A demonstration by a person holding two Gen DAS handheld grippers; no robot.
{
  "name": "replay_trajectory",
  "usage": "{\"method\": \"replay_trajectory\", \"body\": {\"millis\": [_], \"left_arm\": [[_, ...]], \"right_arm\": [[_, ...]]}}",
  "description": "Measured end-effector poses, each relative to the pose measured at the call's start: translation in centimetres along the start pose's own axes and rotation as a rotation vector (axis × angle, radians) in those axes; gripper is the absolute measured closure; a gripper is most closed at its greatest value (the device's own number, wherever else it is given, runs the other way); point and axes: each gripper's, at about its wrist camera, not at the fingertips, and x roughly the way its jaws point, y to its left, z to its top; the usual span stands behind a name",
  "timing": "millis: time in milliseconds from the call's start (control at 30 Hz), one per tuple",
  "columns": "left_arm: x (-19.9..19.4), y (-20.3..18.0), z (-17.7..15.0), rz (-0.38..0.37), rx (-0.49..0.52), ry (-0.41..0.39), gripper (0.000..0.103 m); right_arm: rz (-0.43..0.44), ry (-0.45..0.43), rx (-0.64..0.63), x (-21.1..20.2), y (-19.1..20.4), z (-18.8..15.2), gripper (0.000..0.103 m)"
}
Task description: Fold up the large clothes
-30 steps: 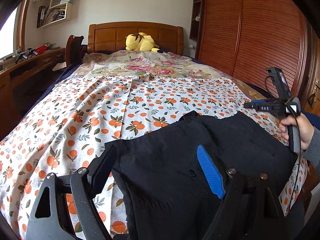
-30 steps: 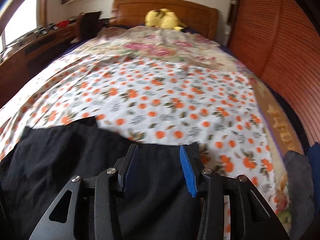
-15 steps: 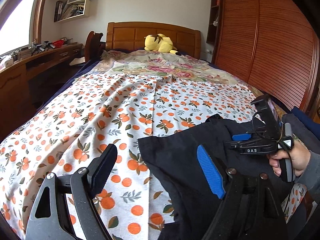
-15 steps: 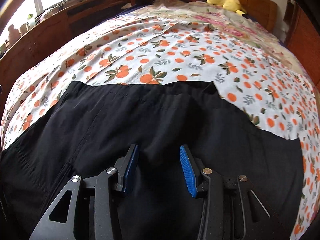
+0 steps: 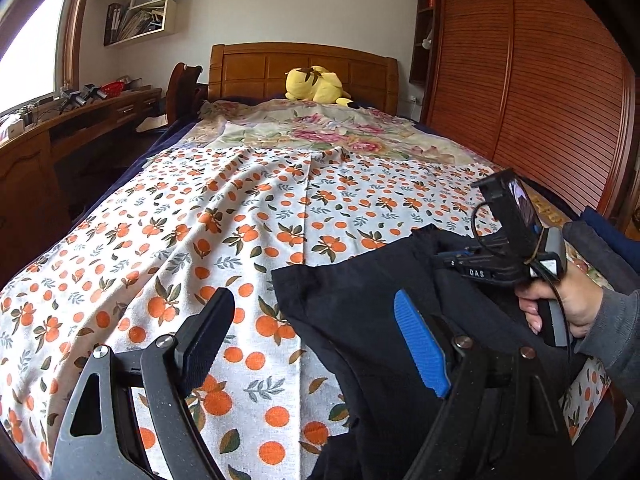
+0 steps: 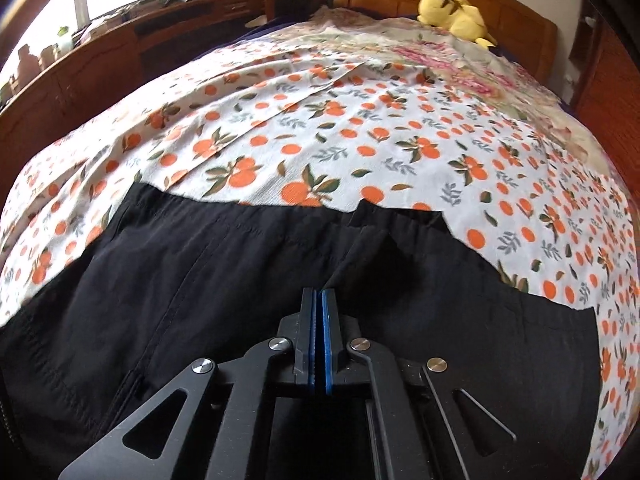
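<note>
A large black garment (image 6: 224,272) lies at the near end of the bed, on the orange-print sheet (image 6: 320,136). In the left wrist view the garment (image 5: 360,312) fills the lower right. My left gripper (image 5: 316,332) is open and empty, above the garment's left edge. My right gripper (image 6: 319,300) is shut, its pads pressed together low over the garment's middle; whether cloth is pinched between them cannot be made out. In the left wrist view the right gripper (image 5: 452,260) is held by a hand over the garment's far edge.
A yellow plush toy (image 5: 316,86) lies by the wooden headboard (image 5: 300,64). A wooden desk (image 5: 72,128) runs along the left of the bed. A slatted wooden wardrobe (image 5: 540,80) stands on the right. A floral cover (image 5: 320,132) lies on the bed's far half.
My right gripper has closed from open and dropped lower over the black garment. My left gripper stays open and has shifted slightly left of the garment.
</note>
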Motion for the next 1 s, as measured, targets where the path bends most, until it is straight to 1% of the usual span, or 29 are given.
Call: {"method": "replay_trajectory", "body": {"millis": [33,100,133,200,300,400,500,700,733,767,833,900,1000], "left_arm": [[0.0,-0.3,0.0,-0.006,0.006,-0.001,0.02],[-0.1,-1.1,0.0,-0.021,0.016,0.0,0.02],[-0.1,-1.5,0.0,-0.032,0.023,0.001,0.02],[-0.2,-2.6,0.0,-0.049,0.038,0.001,0.02],[-0.7,-4.2,-0.1,-0.085,0.06,-0.002,0.02],[-1.1,-6.2,-0.6,-0.124,0.084,-0.001,0.02],[-1.4,-8.3,-1.3,-0.158,0.12,0.01,0.02],[-2.0,-12.0,-3.1,-0.198,0.177,0.036,0.024],[-2.2,-12.5,-3.4,-0.202,0.182,0.038,0.027],[-2.3,-12.9,-3.7,-0.206,0.186,0.041,0.032],[-2.5,-13.4,-4.2,-0.21,0.189,0.05,0.037],[-2.6,-13.7,-4.7,-0.211,0.191,0.057,0.039],[-2.8,-13.9,-5.6,-0.205,0.185,0.071,0.04]], "right_arm": [[-0.007,-0.013,0.009,-0.5,-0.2,0.0,0.098],[-0.03,-0.019,0.01,-1.5,-0.5,-0.3,0.076],[-0.042,-0.021,0.012,-2.2,-0.7,-0.5,0.072],[-0.039,-0.032,0.028,-3.7,-1.5,-1.5,0.063],[-0.055,-0.04,0.044,-6.3,-2.7,-3.6,0.055],[-0.115,-0.019,0.072,-8.9,-4.0,-6.5,0.055],[-0.111,-0.031,0.107,-11.6,-5.2,-9.9,0.055],[-0.148,-0.067,0.133,-15.8,-6.2,-14.5,0.055],[-0.15,-0.067,0.137,-16.2,-6.3,-15.2,0.055],[-0.154,-0.066,0.139,-16.5,-6.4,-15.8,0.055],[-0.159,-0.064,0.142,-16.8,-6.6,-16.9,0.055],[-0.166,-0.06,0.144,-17.6,-6.8,-17.9,0.055],[-0.162,-0.039,0.142,-16.9,-7.2,-18.9,0.055]]}}
